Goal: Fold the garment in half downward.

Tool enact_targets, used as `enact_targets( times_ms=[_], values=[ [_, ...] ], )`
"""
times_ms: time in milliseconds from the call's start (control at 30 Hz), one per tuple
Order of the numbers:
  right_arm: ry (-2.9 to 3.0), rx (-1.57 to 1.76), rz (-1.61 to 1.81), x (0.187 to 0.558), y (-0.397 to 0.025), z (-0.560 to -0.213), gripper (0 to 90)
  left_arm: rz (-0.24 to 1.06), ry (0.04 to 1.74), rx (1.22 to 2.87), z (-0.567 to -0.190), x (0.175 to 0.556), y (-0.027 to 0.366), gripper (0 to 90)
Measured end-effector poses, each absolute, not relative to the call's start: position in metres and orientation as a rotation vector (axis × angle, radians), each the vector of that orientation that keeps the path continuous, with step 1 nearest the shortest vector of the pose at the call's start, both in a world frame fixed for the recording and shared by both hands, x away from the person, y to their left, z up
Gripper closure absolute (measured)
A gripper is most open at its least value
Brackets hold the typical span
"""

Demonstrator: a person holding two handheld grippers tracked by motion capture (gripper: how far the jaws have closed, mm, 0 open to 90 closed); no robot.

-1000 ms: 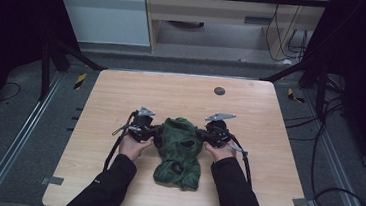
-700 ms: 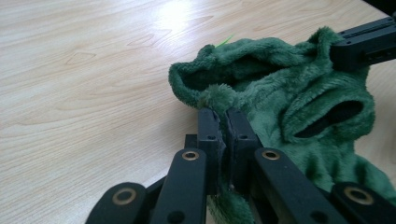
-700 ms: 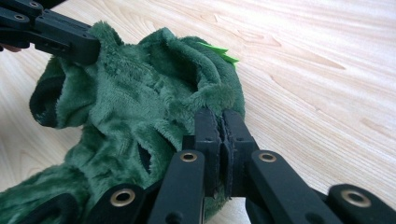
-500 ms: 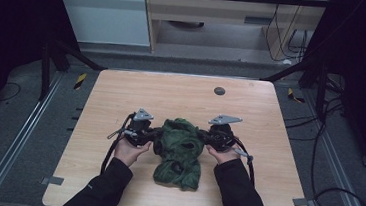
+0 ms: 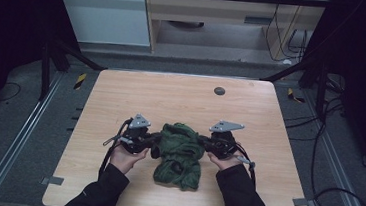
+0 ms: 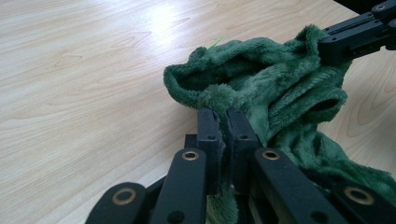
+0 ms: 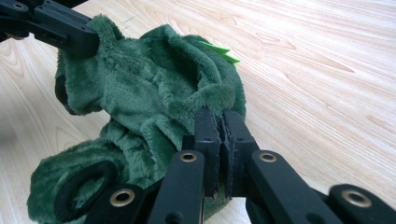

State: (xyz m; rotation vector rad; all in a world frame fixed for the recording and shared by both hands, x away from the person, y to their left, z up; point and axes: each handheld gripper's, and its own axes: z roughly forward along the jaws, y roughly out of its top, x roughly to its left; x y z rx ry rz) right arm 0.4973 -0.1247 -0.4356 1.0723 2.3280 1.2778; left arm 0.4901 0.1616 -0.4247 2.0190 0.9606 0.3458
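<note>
The person's forearms come in from the near edge of the wooden surface [image 5: 121, 97], sleeves angled inward, each hand cupped under its tool. The left gripper [image 5: 155, 142] points right and the right gripper [image 5: 201, 144] points left, so the two face each other across a crumpled green plush cloth [image 5: 180, 153]. In the left gripper view the jaws are pressed almost together on a fold of the cloth's edge [image 6: 219, 95], fleece bunched between them. In the right gripper view the jaws are likewise closed tight on a tuft of the cloth [image 7: 210, 100] at its opposite side. The cloth sits in the near half of the surface, roughly midway between left and right, its upper part pinched between the tools and its lower part trailing toward the near edge. A black loop [image 7: 84, 186] shows on its lower fold. A small dark round mark [image 5: 219, 90] lies well apart at the far side. Bare wood spreads wide to the left, right and far side of the cloth.
</note>
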Motion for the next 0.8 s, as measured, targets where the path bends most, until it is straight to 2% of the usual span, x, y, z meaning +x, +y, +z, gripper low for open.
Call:
enact_targets(
  times_ms=[800],
  values=[
    [2.374,0.991,1.302,0.467,-0.124,-0.437,86.6,0.286,0.951,2.041,-0.431,0.456,0.173,85.9]
  ],
)
